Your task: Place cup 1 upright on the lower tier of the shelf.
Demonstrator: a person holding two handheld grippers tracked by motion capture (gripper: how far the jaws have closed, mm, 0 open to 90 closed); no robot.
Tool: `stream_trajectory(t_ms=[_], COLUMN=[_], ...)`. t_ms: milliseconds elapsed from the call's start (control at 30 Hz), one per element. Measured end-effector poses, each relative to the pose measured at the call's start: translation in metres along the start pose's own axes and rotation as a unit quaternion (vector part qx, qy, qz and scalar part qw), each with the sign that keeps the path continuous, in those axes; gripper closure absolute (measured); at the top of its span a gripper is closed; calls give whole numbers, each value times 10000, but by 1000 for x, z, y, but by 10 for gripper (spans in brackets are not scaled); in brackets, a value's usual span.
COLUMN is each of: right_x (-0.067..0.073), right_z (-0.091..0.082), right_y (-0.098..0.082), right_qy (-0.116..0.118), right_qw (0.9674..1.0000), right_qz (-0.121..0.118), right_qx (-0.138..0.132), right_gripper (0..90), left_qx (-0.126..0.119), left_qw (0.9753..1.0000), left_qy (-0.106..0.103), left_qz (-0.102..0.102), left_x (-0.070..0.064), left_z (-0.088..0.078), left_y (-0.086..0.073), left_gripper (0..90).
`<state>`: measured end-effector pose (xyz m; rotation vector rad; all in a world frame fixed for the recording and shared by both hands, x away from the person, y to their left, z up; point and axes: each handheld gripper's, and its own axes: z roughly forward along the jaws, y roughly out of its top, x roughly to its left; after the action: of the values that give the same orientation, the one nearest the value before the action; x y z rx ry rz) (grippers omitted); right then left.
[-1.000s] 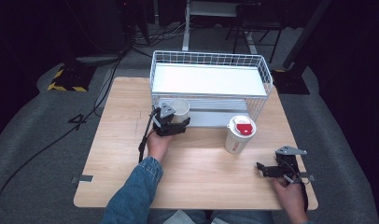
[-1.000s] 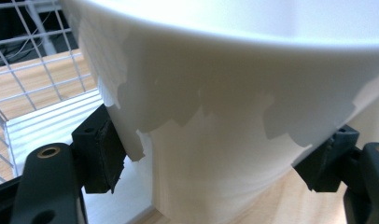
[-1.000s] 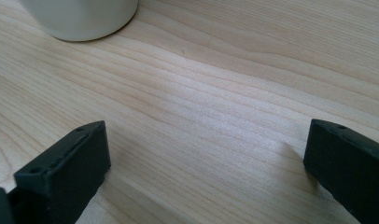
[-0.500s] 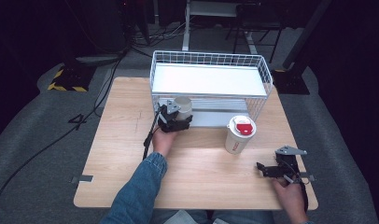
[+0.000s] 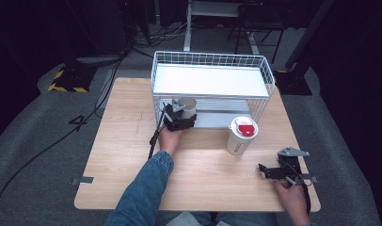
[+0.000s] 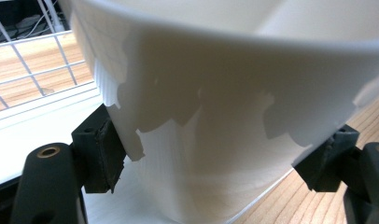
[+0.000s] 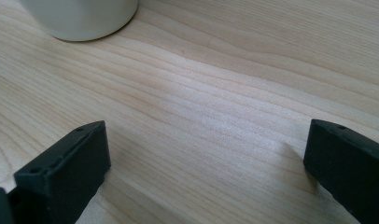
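A wooden table point(image 5: 132, 141) stands in a dark room, with a wire rack point(image 5: 210, 84) at its far side. The left gripper point(image 5: 182, 115) clamps a white cup point(image 5: 187, 106) by its wall, upright, at the rack's lower shelf, likely to set it inside. The right gripper point(image 5: 269, 170) rests wide open on the table; a lidded cup point(image 5: 242, 134) stands beyond it.

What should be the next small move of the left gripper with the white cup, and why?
Probably ease the white cup a little deeper onto the lower shelf of the wire rack, then set it down. The left gripper grips it at the shelf's front edge.
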<state>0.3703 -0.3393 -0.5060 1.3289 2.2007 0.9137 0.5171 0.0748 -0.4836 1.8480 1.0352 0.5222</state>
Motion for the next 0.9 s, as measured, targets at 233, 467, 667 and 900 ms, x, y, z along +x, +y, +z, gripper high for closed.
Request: stream_trajectory(t_ms=[233, 467, 667, 900], right_x=[0, 0, 0, 0], right_z=[0, 0, 0, 0], right_y=[0, 0, 0, 0], right_qy=[-7, -8, -9, -8], right_qw=[10000, 10000, 10000, 10000], right_qz=[-4, -4, -5, -4], right_qx=[1, 1, 1, 2], right_gripper=[5, 5, 5, 5], left_qx=[3, 113, 131, 160], left_qw=[10000, 9999, 9999, 9998], left_qy=[-30, -56, -66, 4], left_qz=[-61, -107, -81, -83], left_x=[-1, -1, -1, -1], left_z=[3, 8, 8, 9], left_y=[2, 1, 1, 0], left_gripper=[228, 227, 226, 183])
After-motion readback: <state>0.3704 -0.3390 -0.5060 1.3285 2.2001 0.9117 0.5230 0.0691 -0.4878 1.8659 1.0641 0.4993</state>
